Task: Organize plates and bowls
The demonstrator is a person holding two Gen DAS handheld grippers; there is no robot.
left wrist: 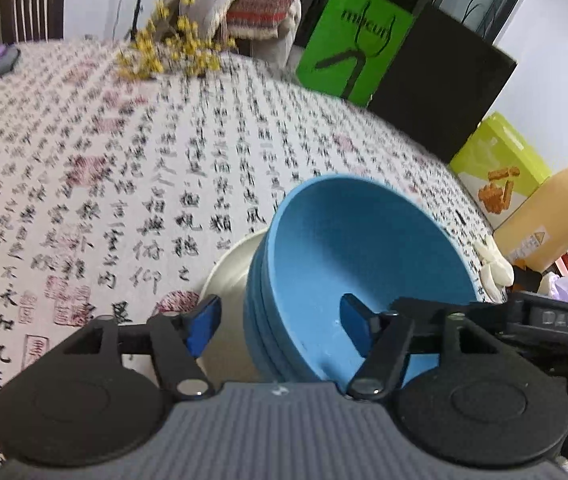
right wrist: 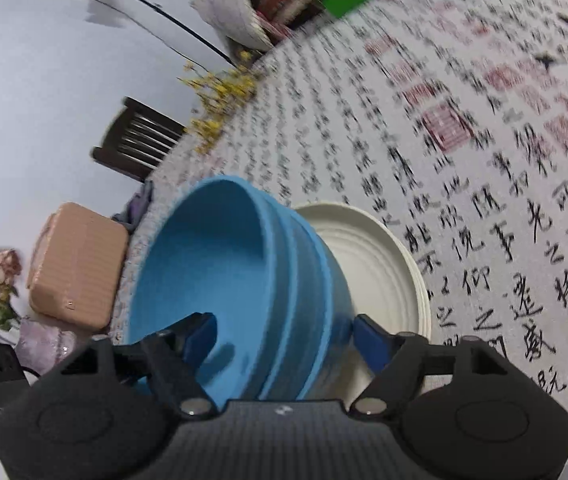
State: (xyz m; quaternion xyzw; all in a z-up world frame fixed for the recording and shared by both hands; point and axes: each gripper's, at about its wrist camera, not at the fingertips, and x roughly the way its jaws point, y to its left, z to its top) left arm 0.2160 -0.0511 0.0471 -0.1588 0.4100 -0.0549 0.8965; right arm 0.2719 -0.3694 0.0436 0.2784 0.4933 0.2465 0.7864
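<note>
Round tabletop (left wrist: 96,168) draped in pale cloth printed with black calligraphy and red seals. Lower centre of both views: stack of nested blue plastic bowls (left wrist: 348,264) standing on cream round plates (left wrist: 230,276). Left gripper (left wrist: 280,320) wide open, one blue pad inside the top bowl, the other outside the wall, neither pressing. Right gripper (right wrist: 284,332) likewise open astride the rim, gripping nothing. Yellow dried flowers (left wrist: 164,48) at upper left; dark wooden chair (left wrist: 30,0) beyond; green paper bag (left wrist: 354,40) at upper right; pink case (right wrist: 78,264) at left.
</note>
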